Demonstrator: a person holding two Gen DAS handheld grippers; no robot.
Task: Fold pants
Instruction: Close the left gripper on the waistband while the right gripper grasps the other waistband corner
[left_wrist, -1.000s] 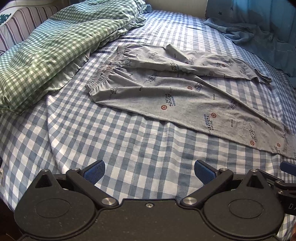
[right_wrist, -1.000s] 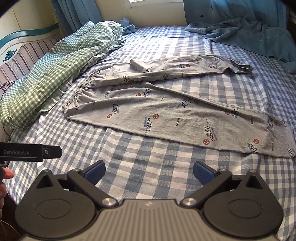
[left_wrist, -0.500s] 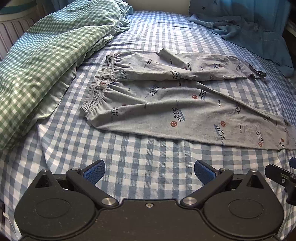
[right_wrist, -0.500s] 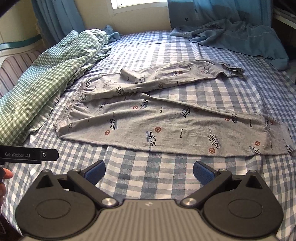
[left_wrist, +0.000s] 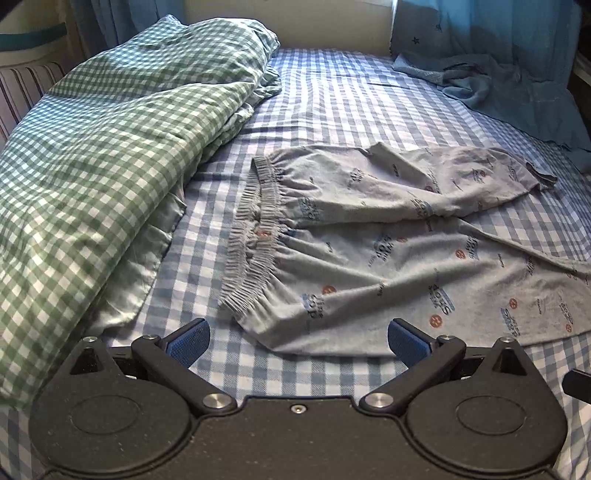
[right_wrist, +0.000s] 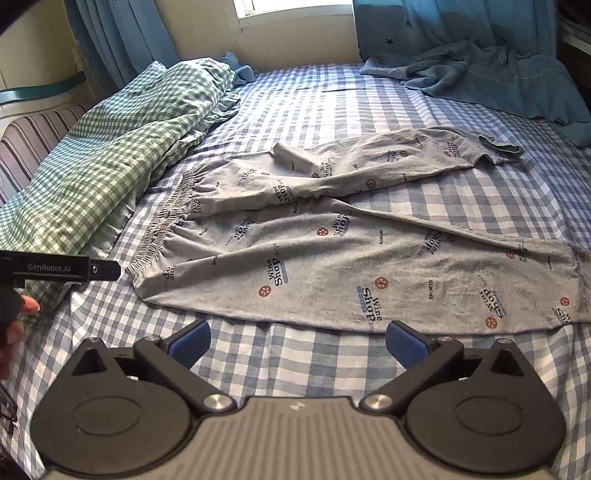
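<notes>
With each gripper (left_wrist: 297, 341) (right_wrist: 297, 341) spread wide and empty, the pants (right_wrist: 332, 258) are best seized at the waistband (left_wrist: 255, 254) corner

Bed under blue-and-white checked sheet (right_wrist: 332, 96) fills room. Green-and-white gingham duvet (left_wrist: 110, 155) heaped along left side, striped upholstered headboard (right_wrist: 33, 144) beside it. Far end — daylit window (right_wrist: 295, 7), blue star-print curtains (right_wrist: 461, 26), cream wall (left_wrist: 288, 22).
</notes>
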